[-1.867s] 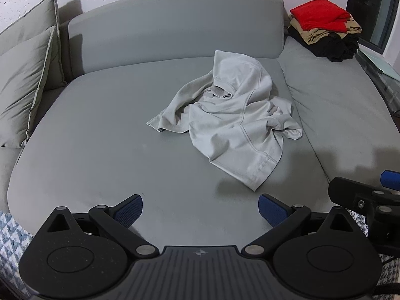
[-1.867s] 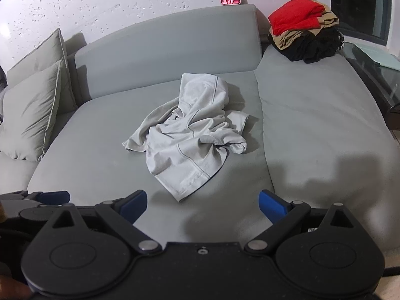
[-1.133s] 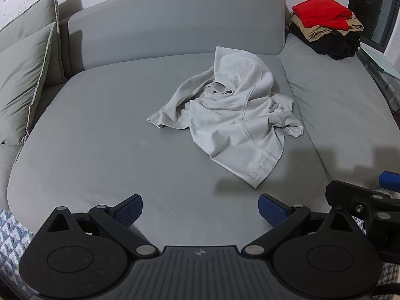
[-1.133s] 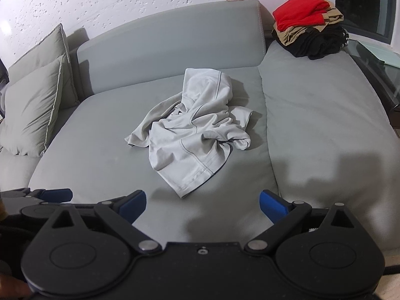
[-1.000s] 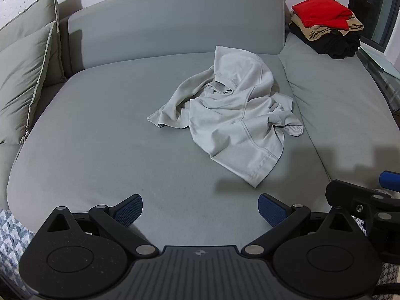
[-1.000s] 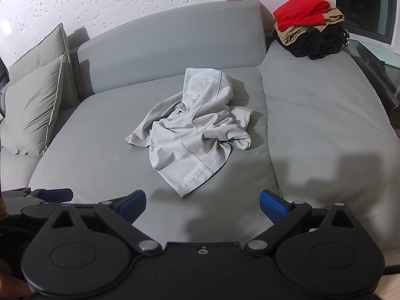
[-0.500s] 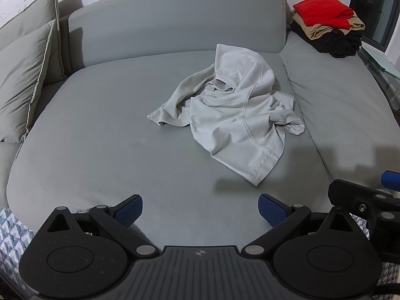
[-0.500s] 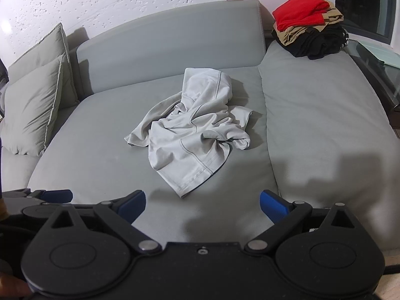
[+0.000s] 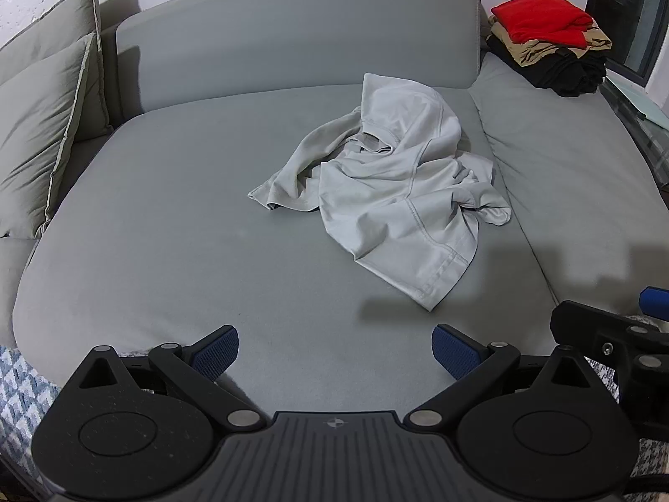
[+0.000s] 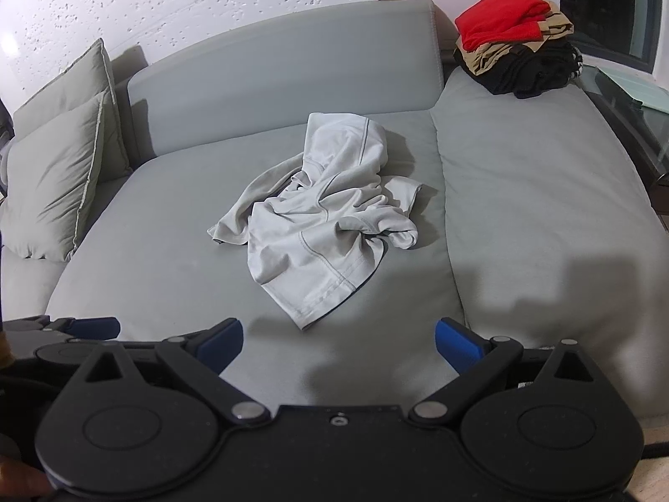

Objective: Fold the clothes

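Here, a crumpled grey shirt (image 9: 389,192) is seen mid-sofa (image 9: 167,217), bare cushion left around it. Both the left gripper (image 9: 334,345) and the right gripper (image 10: 338,341) are held wide apart near the shirt's hem, nothing gripped.

Pale grey garment (image 9: 397,192), ahead of both grippers: thin, smooth matt knit cloth with stitched seams and a double-stitched hem, lying on a sofa (image 9: 188,217) covered in matt, fine-woven grey fabric, with cushions (image 9: 37,125) at far left in a slightly sheened, creased cloth with piped edges. Left gripper (image 9: 334,349) and right gripper (image 10: 338,343): matt black plastic bodies faintly speckled, dull metal pivot pins, fingers faced with blue textured pads (image 9: 217,349); the wall (image 10: 209,0) behind is rough, pitted white plaster.
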`<state>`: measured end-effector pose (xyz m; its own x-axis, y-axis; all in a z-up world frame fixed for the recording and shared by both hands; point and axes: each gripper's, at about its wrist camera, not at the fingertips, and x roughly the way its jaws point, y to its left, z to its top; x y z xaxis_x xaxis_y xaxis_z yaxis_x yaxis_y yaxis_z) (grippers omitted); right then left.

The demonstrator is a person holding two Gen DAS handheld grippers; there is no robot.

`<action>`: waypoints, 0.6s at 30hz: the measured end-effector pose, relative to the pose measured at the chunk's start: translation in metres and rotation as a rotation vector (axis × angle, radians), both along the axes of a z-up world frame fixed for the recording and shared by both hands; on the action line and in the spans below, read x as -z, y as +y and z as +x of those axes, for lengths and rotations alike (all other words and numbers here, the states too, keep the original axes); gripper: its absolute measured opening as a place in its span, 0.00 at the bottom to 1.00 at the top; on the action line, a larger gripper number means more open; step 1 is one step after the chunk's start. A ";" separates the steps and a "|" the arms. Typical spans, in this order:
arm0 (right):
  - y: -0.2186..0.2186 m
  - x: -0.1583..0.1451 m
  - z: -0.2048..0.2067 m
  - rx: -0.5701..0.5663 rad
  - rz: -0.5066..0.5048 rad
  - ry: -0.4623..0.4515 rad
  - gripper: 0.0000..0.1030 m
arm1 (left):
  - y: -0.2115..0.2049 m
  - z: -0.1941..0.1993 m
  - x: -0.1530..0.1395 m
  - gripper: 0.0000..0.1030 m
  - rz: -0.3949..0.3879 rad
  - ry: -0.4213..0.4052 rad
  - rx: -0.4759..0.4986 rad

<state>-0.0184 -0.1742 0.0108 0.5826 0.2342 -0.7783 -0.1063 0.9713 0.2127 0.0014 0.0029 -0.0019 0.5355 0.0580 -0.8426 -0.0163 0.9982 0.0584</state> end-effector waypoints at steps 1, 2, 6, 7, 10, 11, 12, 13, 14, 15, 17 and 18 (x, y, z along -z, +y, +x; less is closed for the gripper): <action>0.000 0.000 0.000 0.000 0.000 0.000 0.97 | 0.000 0.000 0.000 0.98 0.000 0.000 0.000; 0.000 0.000 0.000 -0.001 0.001 0.000 0.97 | 0.000 0.000 0.000 0.98 0.001 0.001 0.000; 0.000 0.000 0.000 -0.001 0.000 0.001 0.97 | 0.001 0.000 0.001 0.98 0.000 0.002 -0.001; -0.001 0.000 0.000 -0.001 0.001 0.002 0.97 | 0.001 0.000 0.001 0.98 0.001 0.003 -0.001; -0.001 0.000 0.000 0.001 0.002 0.004 0.97 | 0.001 0.001 0.002 0.98 0.001 0.006 -0.002; -0.001 0.001 0.000 0.002 0.003 0.005 0.97 | 0.001 0.000 0.002 0.98 0.001 0.006 -0.003; -0.001 0.001 0.000 0.003 0.004 0.006 0.97 | 0.002 0.001 0.002 0.98 0.000 0.007 -0.004; -0.002 0.001 0.001 0.004 0.004 0.007 0.97 | 0.002 0.001 0.003 0.98 -0.001 0.009 -0.005; -0.002 0.002 0.001 0.005 0.005 0.007 0.97 | 0.003 0.002 0.004 0.98 -0.001 0.011 -0.007; -0.002 0.002 0.001 0.006 0.005 0.008 0.97 | 0.004 0.002 0.004 0.98 -0.002 0.013 -0.010; -0.003 0.003 0.002 0.007 0.006 0.010 0.97 | 0.007 0.004 0.007 0.98 0.000 0.019 -0.023; -0.003 0.003 0.002 0.010 0.007 0.011 0.97 | 0.010 0.006 0.008 0.98 0.003 0.024 -0.035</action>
<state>-0.0162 -0.1775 0.0073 0.5759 0.2343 -0.7832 -0.0946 0.9707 0.2208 0.0073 0.0128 -0.0101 0.5131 0.0783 -0.8547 -0.0494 0.9969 0.0617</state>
